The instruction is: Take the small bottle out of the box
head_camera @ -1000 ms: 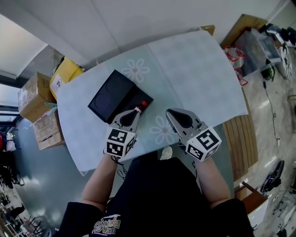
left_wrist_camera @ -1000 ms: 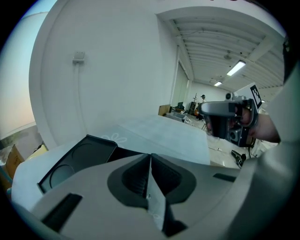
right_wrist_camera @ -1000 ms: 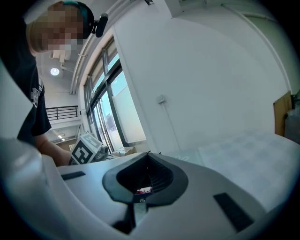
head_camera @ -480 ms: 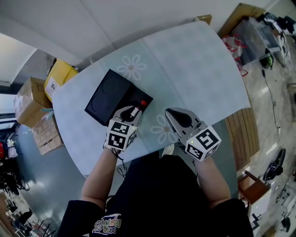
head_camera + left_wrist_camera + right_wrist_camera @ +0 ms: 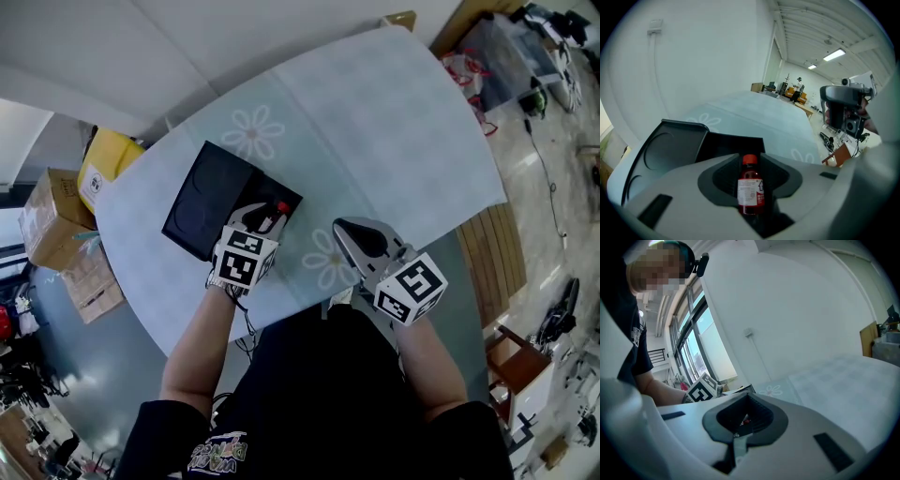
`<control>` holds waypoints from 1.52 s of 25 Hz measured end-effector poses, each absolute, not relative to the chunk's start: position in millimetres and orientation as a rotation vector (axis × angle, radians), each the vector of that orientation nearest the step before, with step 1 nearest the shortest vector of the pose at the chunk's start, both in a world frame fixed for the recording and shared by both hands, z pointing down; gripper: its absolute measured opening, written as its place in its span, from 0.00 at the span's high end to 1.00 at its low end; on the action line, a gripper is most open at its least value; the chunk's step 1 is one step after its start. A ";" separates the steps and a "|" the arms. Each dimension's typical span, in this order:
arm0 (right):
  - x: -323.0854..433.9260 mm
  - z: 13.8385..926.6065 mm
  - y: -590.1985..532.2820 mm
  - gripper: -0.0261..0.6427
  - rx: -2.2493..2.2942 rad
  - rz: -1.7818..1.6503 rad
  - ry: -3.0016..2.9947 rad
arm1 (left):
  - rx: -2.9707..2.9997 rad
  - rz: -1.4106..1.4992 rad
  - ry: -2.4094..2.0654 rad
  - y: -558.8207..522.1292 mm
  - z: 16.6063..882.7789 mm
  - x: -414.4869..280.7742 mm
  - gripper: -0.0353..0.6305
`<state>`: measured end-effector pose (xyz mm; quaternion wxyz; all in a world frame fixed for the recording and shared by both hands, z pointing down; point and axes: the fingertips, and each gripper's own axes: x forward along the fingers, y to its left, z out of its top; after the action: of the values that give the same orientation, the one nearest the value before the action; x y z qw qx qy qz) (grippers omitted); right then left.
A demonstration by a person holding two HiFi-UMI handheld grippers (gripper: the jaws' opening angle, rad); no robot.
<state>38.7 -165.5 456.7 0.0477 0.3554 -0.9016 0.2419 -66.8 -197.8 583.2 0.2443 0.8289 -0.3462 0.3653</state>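
Opening just now around the small bottle (image 5: 751, 187) in the box (image 5: 202, 202), left gripper (image 5: 263, 219) fingers (image 5: 719, 178) stand apart, right gripper (image 5: 347, 231) together; light, likely slick: grasp its labelled middle.

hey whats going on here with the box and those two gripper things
A person holds a gripper in each hand at a table. The left gripper is at the open black box; its jaws have just been opening, and the small red-capped bottle stands between them, not clamped. The right gripper hangs shut and empty over the table.
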 end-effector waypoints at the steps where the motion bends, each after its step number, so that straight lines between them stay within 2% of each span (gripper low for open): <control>1: 38.5 457.6 -165.6 0.93 1.085 0.741 -2.747 | 2.259 1.017 -0.933 -198.4 586.2 -66.4 0.72; 17: 31.7 467.8 -165.9 0.93 1.063 0.786 -2.727 | 2.202 1.196 -0.815 -208.7 612.6 -60.3 0.69; 23: 30.5 470.5 -167.1 0.93 1.054 0.798 -2.726 | 2.158 1.234 -0.791 -210.1 614.8 -63.5 0.62; 30: 33.0 476.5 -168.2 0.93 1.061 0.820 -2.720 | 2.130 1.331 -0.733 -202.4 627.9 -70.3 0.62; 38: 33.1 477.1 -169.0 0.93 1.060 0.821 -2.722 | 2.066 1.285 -0.821 -201.0 641.2 -77.5 0.61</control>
<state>33.1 -169.0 477.1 0.0535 0.3490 -0.8958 0.2701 -77.5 -201.0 641.2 0.2831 0.7717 -0.3066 0.4799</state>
